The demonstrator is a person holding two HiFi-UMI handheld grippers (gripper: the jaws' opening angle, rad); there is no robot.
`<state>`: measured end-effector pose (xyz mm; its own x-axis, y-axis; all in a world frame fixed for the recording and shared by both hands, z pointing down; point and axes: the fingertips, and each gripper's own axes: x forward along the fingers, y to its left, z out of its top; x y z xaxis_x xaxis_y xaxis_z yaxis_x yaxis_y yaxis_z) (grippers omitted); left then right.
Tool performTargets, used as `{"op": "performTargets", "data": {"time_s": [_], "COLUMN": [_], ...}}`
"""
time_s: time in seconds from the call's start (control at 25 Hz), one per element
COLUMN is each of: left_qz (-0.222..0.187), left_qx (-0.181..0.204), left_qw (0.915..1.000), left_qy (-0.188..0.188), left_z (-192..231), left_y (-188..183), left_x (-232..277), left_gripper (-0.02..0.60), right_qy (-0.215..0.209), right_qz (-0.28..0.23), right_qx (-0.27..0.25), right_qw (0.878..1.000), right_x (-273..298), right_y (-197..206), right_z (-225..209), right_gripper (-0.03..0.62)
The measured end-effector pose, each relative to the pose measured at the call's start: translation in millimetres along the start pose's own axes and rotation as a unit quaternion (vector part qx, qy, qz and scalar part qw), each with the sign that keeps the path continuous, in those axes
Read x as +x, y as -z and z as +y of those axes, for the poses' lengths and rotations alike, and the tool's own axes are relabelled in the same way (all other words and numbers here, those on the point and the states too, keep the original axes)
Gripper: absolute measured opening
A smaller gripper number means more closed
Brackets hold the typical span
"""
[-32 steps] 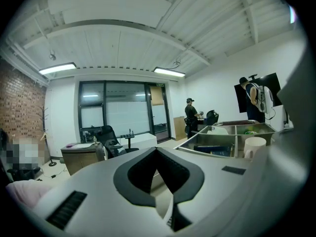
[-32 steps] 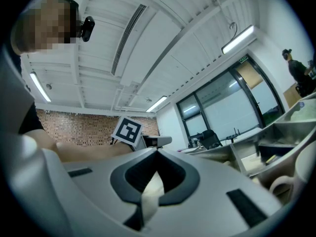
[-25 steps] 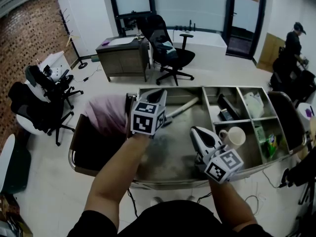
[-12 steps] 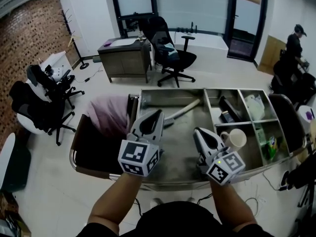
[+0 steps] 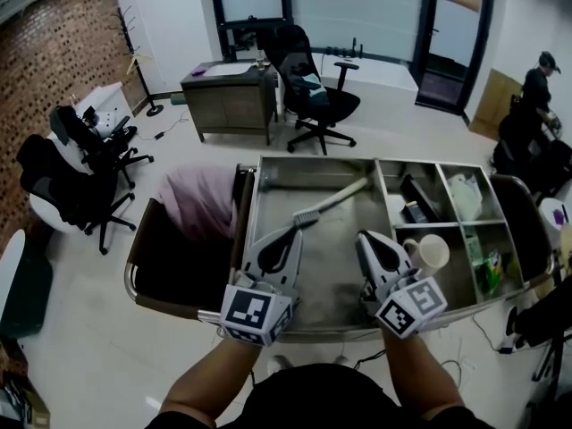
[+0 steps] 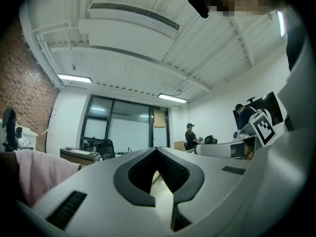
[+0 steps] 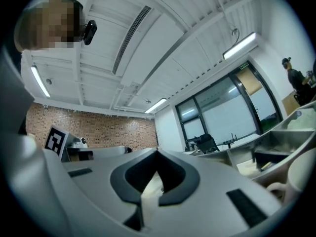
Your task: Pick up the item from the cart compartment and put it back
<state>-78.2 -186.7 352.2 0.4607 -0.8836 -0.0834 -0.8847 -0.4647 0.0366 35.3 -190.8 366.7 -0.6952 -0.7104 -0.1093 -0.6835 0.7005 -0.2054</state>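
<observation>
A brush point(image 5: 329, 201) with a pale handle and dark head lies slantwise in the cart's big steel compartment point(image 5: 268, 179). My left gripper point(image 5: 288, 236) hovers over the near part of that compartment, short of the brush head, tilted upward. In the left gripper view it point(image 6: 156, 148) is shut, nothing between the jaws. My right gripper point(image 5: 366, 236) sits beside it to the right, next to a white mug point(image 5: 430, 252). In the right gripper view it point(image 7: 158, 151) is shut and empty too, pointing up at the ceiling.
Small compartments on the cart's right hold a black object point(image 5: 414, 195), a white bag point(image 5: 463, 191) and a green packet point(image 5: 488, 270). A pink cloth point(image 5: 197, 202) fills the dark bag on the cart's left end. Office chairs point(image 5: 313, 92) and a person point(image 5: 536, 83) stand beyond.
My left gripper has drawn back and down from over the brush to the cart's near edge. The right gripper has barely shifted.
</observation>
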Motion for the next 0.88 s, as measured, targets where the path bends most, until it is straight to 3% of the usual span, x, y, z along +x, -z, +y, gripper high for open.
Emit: {"op": "performTargets", "data": {"time_s": [0.24, 0.56, 0.88], "left_qz": [0.001, 0.019, 0.025], "left_qx": [-0.016, -0.023, 0.012], "left_qw": [0.9997, 0.9996, 0.9995], "left_qy": [-0.016, 0.001, 0.017], "left_z": [5.3, 2.0, -10.4], "left_y": [3.8, 13.2, 17.1], "left_x": [-3.3, -0.9, 1.9], "left_gripper": [0.0, 0.0, 0.0], "right_qy": [0.002, -0.001, -0.007], "right_qz": [0.015, 0.037, 0.052], "right_qx": [-0.046, -0.065, -0.064], "right_qw": [0.999, 0.997, 0.997], "right_x": [0.2, 1.2, 3.8], "right_y": [2.0, 7.9, 12.6], "right_z": [7.7, 13.6, 14.2], "right_gripper": [0.014, 0.013, 0.012]}}
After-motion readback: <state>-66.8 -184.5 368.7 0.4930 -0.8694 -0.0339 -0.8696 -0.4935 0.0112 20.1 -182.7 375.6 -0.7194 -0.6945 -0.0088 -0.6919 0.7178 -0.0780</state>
